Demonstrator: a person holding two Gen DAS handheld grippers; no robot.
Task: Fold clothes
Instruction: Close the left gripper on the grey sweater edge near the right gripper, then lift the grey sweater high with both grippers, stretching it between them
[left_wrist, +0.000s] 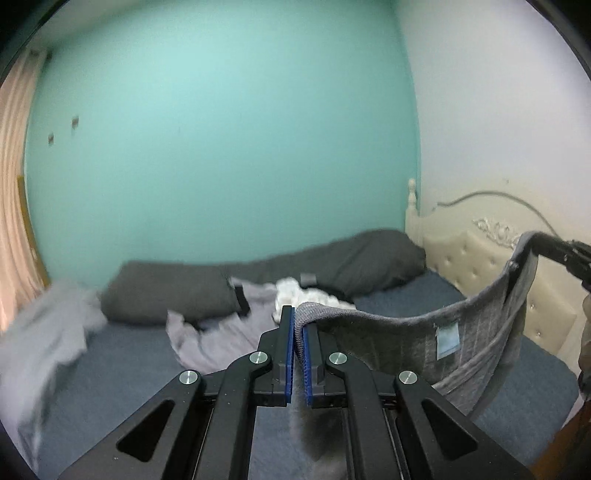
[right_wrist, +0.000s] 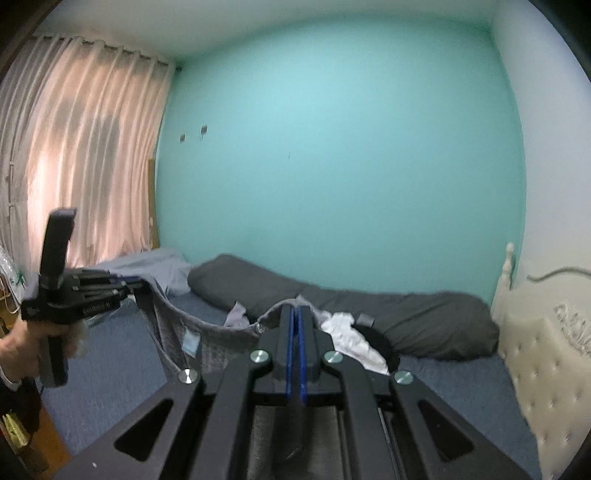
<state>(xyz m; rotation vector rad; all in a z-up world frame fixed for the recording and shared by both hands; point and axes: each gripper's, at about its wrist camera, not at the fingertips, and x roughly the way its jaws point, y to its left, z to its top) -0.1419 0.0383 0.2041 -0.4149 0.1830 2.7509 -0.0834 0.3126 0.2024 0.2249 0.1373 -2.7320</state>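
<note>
While my left gripper (left_wrist: 298, 325) clamps one end of the grey knit garment's (left_wrist: 424, 343) ribbed edge, it sags soft and light toward three o'clock, where my right gripper (right_wrist: 295, 314) pinches what looks like the other end. Both corners suit folding above the blue bed (left_wrist: 129, 354).
</note>
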